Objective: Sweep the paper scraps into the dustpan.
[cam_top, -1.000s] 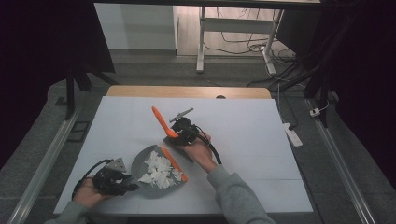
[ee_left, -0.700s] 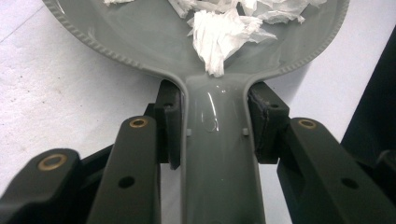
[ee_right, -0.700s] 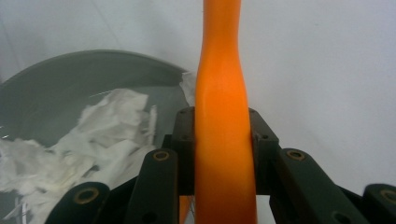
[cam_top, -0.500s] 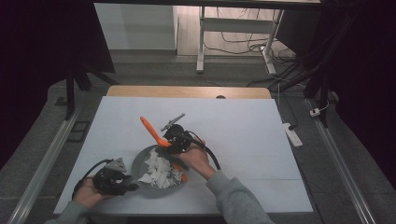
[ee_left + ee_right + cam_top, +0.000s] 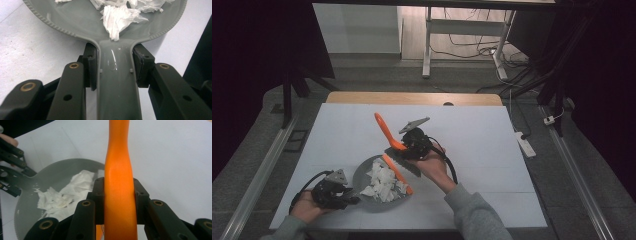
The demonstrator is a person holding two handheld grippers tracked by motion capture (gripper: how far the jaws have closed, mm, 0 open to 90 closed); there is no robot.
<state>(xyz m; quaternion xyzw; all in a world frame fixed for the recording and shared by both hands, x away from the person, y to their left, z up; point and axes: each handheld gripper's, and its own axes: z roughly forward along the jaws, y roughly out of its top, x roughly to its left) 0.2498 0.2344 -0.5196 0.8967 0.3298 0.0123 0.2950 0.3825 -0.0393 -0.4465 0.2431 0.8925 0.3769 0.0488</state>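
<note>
With the left tongs (image 5: 346, 194) clenched on the handle of the grey dustpan (image 5: 362, 172) at the surface's near left, the right tongs (image 5: 404, 147) grip the orange brush (image 5: 384, 131) over its right rim, so sweeping the paper scraps (image 5: 382, 182) looks nearly finished; next, probably, lift the brush clear.

Beyond the dustpan (image 5: 362, 176) the table (image 5: 472, 125) lies open; the orange brush (image 5: 384, 131) stands over the dustpan's far rim.

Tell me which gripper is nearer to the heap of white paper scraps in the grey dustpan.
Left. The left gripper clamps the dustpan's handle right beside the paper scraps. The right gripper grips the orange brush handle above the pan's far rim.
</note>
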